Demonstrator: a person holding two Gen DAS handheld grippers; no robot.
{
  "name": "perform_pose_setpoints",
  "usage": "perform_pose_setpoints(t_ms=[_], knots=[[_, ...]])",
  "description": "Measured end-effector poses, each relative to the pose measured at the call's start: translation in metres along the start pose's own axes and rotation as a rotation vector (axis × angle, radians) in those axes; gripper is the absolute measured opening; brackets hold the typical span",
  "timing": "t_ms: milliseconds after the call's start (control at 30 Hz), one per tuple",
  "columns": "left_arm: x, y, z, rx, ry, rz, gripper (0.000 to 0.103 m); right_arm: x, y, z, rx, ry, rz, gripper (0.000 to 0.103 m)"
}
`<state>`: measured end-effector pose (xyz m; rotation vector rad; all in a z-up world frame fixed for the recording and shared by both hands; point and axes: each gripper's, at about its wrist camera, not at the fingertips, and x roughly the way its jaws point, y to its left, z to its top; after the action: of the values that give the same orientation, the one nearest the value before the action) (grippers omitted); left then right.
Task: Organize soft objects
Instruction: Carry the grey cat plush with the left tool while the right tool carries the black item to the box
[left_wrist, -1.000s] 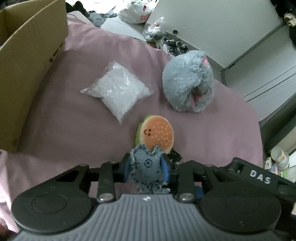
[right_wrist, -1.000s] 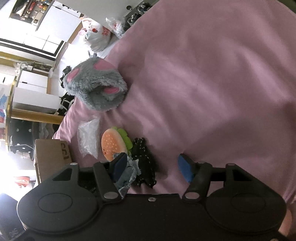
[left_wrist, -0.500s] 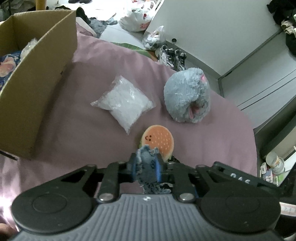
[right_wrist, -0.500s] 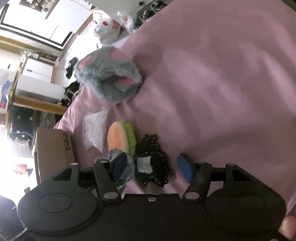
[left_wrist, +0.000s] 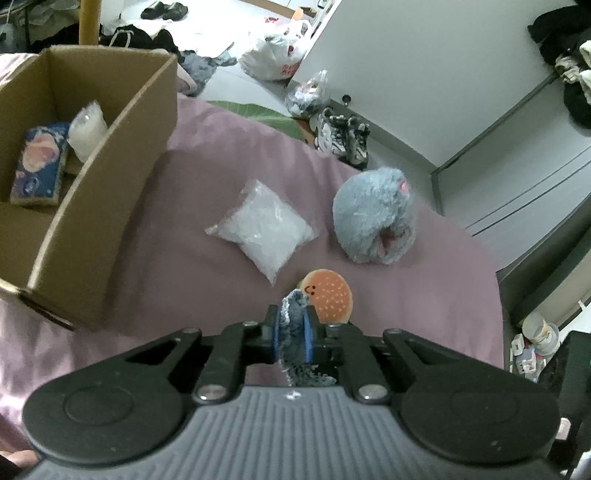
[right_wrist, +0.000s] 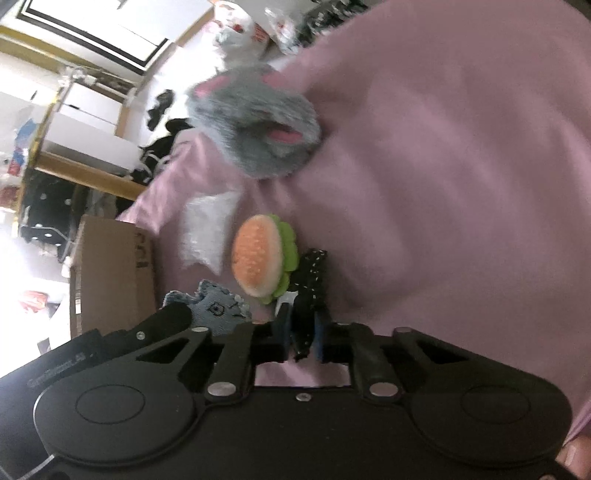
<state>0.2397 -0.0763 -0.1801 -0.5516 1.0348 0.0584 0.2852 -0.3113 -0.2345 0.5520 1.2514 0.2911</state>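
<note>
My left gripper (left_wrist: 291, 334) is shut on a frayed denim piece (left_wrist: 293, 314), lifted above the pink cover (left_wrist: 184, 258). The same denim piece (right_wrist: 218, 304) shows at the left in the right wrist view. My right gripper (right_wrist: 302, 326) is shut on a black dotted cloth (right_wrist: 308, 280) lying on the cover. Just beyond both grippers lies a burger plush (left_wrist: 328, 295) (right_wrist: 260, 258). A clear bag of white filling (left_wrist: 264, 229) lies past it, and a grey fluffy plush (left_wrist: 373, 218) (right_wrist: 258, 122) sits further right. An open cardboard box (left_wrist: 92, 192) stands at the left.
The box holds a floral pouch (left_wrist: 37, 162) and a white bag (left_wrist: 86, 131). Beyond the bed's far edge are shoes (left_wrist: 341, 134), plastic bags (left_wrist: 273, 62) and a white cabinet (left_wrist: 424, 74). Small bottles (left_wrist: 535, 332) stand at the right, below the bed.
My left gripper has risen and pulled back with the denim piece, bringing the box's inside into view. My right gripper has closed on the black dotted cloth.
</note>
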Motion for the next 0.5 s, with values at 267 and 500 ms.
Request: perform_pose_setpoints(t_ms=[267,500], knots=[[-0.028,0.000,0.011,0.017,-0.059,-0.030,0.011,-0.031,0.017,-0.008,-0.059,-0.072,0.037,0.011],[-0.051,0.009,0.020,0.036,-0.105,-0.036,0.011,-0.048,0.046,-0.010,-0.104,-0.138,0.032,0.011]])
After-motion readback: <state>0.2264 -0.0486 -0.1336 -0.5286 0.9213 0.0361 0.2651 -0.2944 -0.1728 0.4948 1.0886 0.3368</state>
